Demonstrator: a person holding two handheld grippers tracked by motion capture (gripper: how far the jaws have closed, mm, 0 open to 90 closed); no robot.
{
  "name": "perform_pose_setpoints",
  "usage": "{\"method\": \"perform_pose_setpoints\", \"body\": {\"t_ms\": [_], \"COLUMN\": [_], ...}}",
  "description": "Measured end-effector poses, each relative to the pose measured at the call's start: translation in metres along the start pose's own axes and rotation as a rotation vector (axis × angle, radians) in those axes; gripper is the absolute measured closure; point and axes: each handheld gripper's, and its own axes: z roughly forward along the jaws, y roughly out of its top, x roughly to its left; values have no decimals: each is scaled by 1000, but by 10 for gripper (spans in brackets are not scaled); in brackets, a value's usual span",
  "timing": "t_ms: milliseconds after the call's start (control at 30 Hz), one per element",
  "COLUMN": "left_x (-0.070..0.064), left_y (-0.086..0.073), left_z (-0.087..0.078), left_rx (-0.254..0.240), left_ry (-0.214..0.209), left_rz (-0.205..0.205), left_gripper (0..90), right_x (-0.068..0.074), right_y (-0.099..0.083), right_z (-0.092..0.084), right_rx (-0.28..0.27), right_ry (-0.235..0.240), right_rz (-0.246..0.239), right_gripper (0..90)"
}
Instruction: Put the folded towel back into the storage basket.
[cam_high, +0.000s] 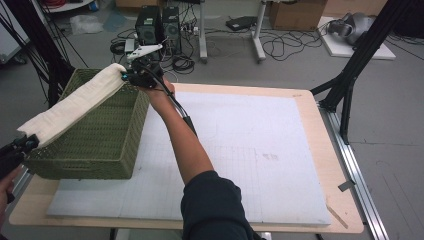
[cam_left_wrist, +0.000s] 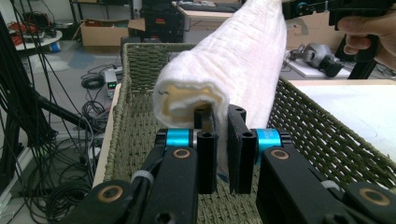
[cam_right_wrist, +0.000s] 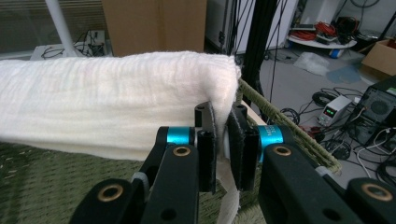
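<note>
both hand-held grippers, left hand-held gripper (cam_left_wrist: 223, 154) and right hand-held gripper (cam_right_wrist: 223, 149), pinch opposite ends of the folded white cotton towel (cam_high: 75, 102), stretched taut over the green woven basket (cam_high: 100, 145) on the tabletop (cam_high: 320, 125), likely for lowering in flat.

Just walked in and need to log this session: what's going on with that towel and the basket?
A person holds a folded white towel stretched between two handheld grippers, above a green woven basket at the table's left side. The left gripper is clamped on the towel's near end, the right gripper on its far end. The towel hangs over the basket's opening, not yet resting inside. The white mat beside the basket is bare.
</note>
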Motion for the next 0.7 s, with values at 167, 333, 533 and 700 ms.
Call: {"method": "perform_pose_setpoints", "body": {"t_ms": [167,333,533,700], "left_x": [2,6,9,9], "left_y": [-2,-2,-5,-5], "left_z": [3,8,20,11], "left_rx": [7,19,85,54], "left_ry": [7,23,46,73], "left_rz": [1,-4,-6,-23], "left_gripper": [832,828,676,379], "right_x": [1,2,5,2], "right_y": [0,0,-4,-12], "right_z": [6,16,31,37], "right_rx": [8,6,32,75], "right_ry": [-16,-30,-86,-141], "right_rz": [6,9,-5,8], "right_gripper": [832,832,779,596]}}
